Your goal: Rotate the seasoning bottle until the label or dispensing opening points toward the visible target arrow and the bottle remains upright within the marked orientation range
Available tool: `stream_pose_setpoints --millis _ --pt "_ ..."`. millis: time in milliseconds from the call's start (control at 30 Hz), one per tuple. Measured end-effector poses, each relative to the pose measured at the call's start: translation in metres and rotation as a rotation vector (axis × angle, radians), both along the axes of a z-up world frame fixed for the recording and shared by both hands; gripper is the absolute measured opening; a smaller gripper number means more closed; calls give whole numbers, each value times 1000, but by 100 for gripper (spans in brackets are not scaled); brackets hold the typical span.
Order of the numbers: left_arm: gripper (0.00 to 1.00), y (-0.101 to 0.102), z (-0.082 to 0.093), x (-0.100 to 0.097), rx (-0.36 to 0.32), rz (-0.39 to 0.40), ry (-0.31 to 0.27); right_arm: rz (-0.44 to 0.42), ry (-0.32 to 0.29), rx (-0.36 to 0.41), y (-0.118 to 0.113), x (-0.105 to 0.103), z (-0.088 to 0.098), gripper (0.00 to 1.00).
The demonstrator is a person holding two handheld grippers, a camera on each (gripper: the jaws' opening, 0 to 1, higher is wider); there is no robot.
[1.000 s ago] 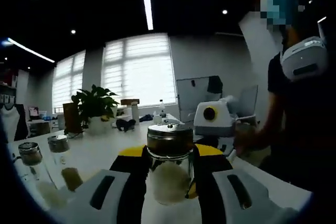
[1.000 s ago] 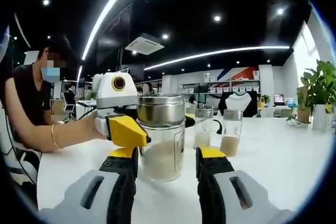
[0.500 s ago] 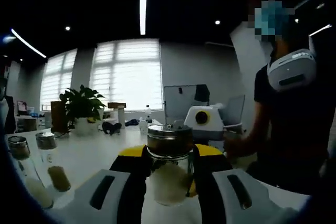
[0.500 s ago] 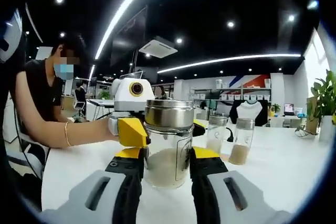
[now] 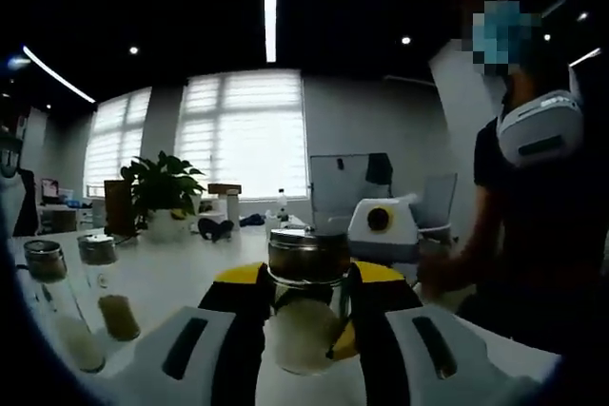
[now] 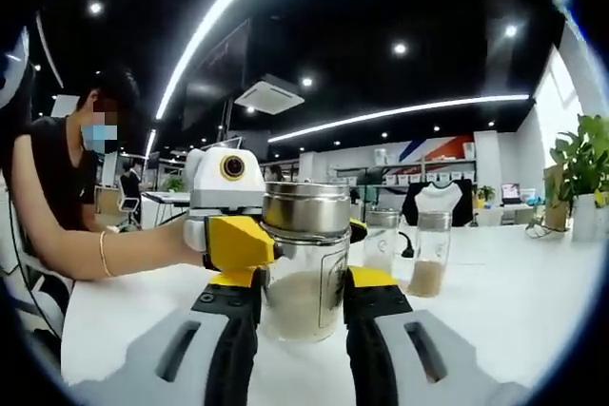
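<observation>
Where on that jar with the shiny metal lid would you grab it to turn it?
Grip the seasoning bottle on its straight glass body, below the metal lid, coming in level from the sides. The round upright wall gives two jaws flat, opposite contact. Both the right gripper and left gripper already appear to clasp it there, from opposite sides.

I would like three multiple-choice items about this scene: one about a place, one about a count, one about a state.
1. Where is the seasoning bottle?
A. between both grippers' jaws
B. lying on the floor
C. on a shelf

2. How many other jars stand behind it in the right gripper view?
A. none
B. two
C. five

3. The bottle is:
A. tipped over
B. upright with lid on
C. upright without lid

Answers: 1 A, the right gripper and left gripper flank it. 2 B, two jars on the table. 3 B, metal lid on top.
</observation>
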State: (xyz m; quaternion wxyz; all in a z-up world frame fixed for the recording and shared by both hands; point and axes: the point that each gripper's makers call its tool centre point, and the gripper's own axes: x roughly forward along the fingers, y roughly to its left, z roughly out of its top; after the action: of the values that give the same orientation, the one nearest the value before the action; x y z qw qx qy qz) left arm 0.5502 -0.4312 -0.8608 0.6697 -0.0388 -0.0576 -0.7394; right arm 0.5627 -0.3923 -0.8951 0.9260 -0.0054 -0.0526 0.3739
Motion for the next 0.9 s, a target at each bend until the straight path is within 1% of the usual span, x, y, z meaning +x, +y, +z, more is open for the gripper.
stream_pose_setpoints --millis 67,167,233,300,333,400,433,467,500,533,600,633,667,733,833,900 --pt "37 -1 1 8 -4 42 8 -63 -16 -24 -4 9 0 31" --pt "37 -2 2 18 -3 104 13 -126 -26 -39 -6 18 1 31" --pt "37 -3 2 26 13 167 -21 -176 -17 -33 -10 27 0 31" --pt "36 -4 4 28 10 187 -28 -189 -12 -19 -10 30 0 31" --pt "36 -4 5 31 7 208 -16 -223 -19 -31 -12 34 0 31" --pt "36 -4 6 37 2 251 10 -256 -16 -45 -15 38 -2 31" --pt "36 -4 7 44 -13 298 30 -267 -11 -45 -16 40 -3 31" --pt "36 -5 8 49 -31 346 34 -277 -3 -37 -18 42 -5 31" --pt "36 -7 7 51 -31 365 30 -283 -1 -34 -20 44 -6 31" --pt "37 -11 4 49 -20 362 29 -290 3 -36 -21 46 -8 31" --pt "37 -15 -1 50 -12 385 14 -303 9 -46 -25 48 -13 31" --pt "37 -16 -2 50 -16 385 23 -309 17 -41 -27 49 -16 31" --pt "37 -16 -2 51 -28 391 47 -313 22 -37 -27 50 -17 31" --pt "37 -16 -2 55 -67 423 118 -326 26 -46 -29 51 -18 31" --pt "37 -18 -3 54 -71 445 114 -351 16 -68 -33 52 -17 31" --pt "37 -21 -5 53 -47 468 81 -357 17 -72 -34 51 -18 31"
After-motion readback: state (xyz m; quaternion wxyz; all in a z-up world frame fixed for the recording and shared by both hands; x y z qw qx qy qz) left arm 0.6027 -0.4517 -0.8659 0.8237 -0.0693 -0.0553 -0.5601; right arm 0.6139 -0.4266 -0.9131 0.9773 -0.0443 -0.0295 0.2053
